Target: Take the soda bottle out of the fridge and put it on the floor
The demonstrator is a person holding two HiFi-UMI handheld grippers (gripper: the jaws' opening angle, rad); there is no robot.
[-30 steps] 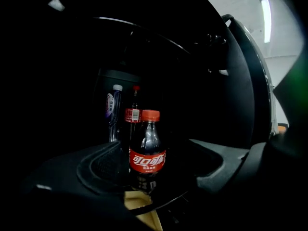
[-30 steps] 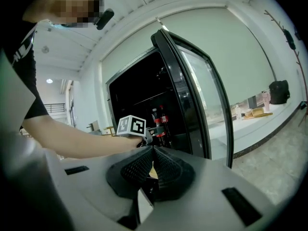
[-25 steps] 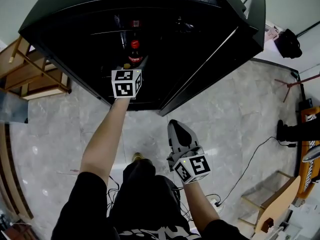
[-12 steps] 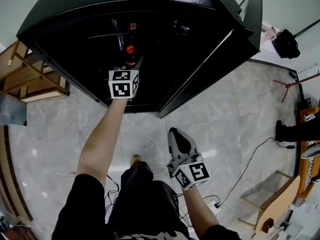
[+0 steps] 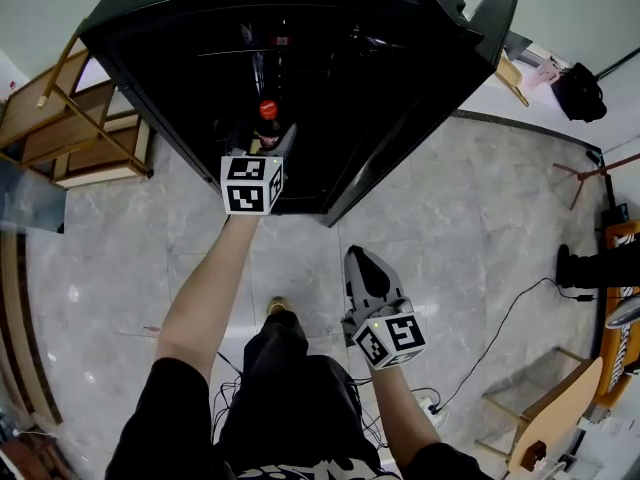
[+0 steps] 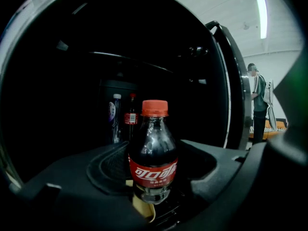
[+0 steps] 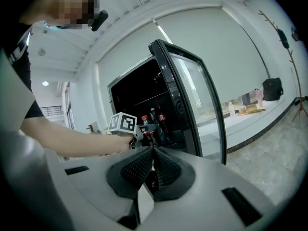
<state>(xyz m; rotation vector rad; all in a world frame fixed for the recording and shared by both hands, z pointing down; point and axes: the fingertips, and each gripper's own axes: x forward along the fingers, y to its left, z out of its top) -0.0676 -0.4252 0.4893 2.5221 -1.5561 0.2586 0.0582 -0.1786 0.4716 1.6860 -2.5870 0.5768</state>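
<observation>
The soda bottle [image 6: 153, 158], dark with a red cap and red label, stands upright between my left gripper's [image 6: 154, 170] jaws. They have just been closing and now press on its lower body. In the head view the bottle [image 5: 267, 118] and left gripper [image 5: 265, 136] are at the front edge of the open black fridge [image 5: 350, 78]. My right gripper [image 5: 358, 256] hangs lower over the floor near my body, shut with nothing between its pads. Its own view shows that gripper [image 7: 152, 150] pointing at the fridge and at my left arm.
The fridge door [image 5: 430, 118] stands open to the right. Two more bottles [image 6: 122, 117] stay deep inside. A wooden rack [image 5: 70, 128] stands left of the fridge. A cable [image 5: 500, 338] runs over the marble floor at the right. A person [image 6: 257, 105] stands far off.
The left jaws have closed on the soda bottle and drawn it back toward the fridge's front edge. The right gripper has shifted slightly.
</observation>
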